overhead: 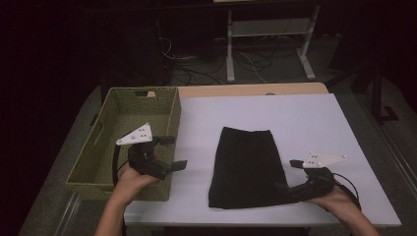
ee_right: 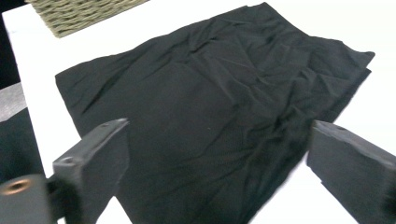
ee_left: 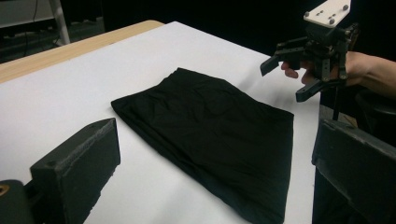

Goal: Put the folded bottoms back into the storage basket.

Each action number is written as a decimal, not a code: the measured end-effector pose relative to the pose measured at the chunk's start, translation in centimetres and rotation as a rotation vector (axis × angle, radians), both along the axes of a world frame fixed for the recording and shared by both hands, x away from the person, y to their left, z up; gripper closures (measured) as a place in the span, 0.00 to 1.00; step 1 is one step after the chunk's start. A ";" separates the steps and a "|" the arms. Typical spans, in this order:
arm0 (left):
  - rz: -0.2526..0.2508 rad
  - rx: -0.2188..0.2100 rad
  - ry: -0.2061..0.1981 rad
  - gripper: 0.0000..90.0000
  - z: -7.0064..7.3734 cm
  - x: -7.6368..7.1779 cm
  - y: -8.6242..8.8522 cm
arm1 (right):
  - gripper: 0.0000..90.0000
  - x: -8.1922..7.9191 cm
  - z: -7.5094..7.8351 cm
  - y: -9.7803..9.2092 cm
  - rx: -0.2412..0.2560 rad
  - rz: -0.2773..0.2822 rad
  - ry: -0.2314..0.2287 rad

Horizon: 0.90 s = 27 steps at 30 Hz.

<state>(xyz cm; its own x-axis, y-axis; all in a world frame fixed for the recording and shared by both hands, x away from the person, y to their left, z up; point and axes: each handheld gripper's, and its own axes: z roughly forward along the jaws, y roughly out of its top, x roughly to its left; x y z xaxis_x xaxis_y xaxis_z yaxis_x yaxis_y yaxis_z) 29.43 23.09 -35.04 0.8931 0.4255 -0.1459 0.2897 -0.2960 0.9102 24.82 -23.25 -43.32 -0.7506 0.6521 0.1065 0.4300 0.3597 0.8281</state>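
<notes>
A black folded garment (overhead: 244, 164) lies flat on the white table (overhead: 314, 123), near its front edge. My left gripper (overhead: 178, 151) hovers open over the right wall of a green woven basket (overhead: 101, 167), its jaws pointing at the garment and holding nothing. My right gripper (overhead: 286, 175) is open at the garment's lower right edge. In the left gripper view the garment (ee_left: 205, 112) lies ahead of my own wide-apart jaws (ee_left: 215, 135), and the right gripper (ee_left: 284, 81) hangs beyond it. In the right gripper view the garment (ee_right: 210, 79) spreads under my open jaws (ee_right: 217, 128), which stand apart from it.
The basket's inside looks bare; its corner (ee_right: 79, 14) shows at the top of the right gripper view. A wooden strip (overhead: 251, 90) runs along the table's back edge. Behind it stand a metal frame (overhead: 268, 44) and floor cables. White tabletop stretches right of the garment.
</notes>
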 end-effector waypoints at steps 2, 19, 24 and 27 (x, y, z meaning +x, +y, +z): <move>0.002 0.000 0.001 0.01 0.0 0.0 0.0 | 0.00 -0.1 -0.1 -0.2 0.003 -0.005 -0.001; 0.049 0.072 -0.034 0.01 0.5 -0.1 -1.2 | 0.00 -0.1 -0.8 -1.0 -0.015 0.003 -0.005; 0.044 0.035 -0.036 0.01 1.2 -0.5 -1.8 | 0.00 0.0 -0.7 -0.8 -0.015 0.014 -0.004; 0.038 0.028 -0.034 0.01 1.5 -0.6 -2.4 | 0.00 -0.1 -0.7 -0.7 -0.014 0.014 -0.006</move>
<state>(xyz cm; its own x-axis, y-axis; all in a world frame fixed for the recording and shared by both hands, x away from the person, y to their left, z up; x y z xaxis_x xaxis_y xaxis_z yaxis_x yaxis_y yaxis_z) 28.81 20.74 -33.56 0.8806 0.4625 -0.1032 0.2702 -0.3113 0.9111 24.76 -24.00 -44.00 -0.7606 0.6425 0.0933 0.4200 0.3773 0.8253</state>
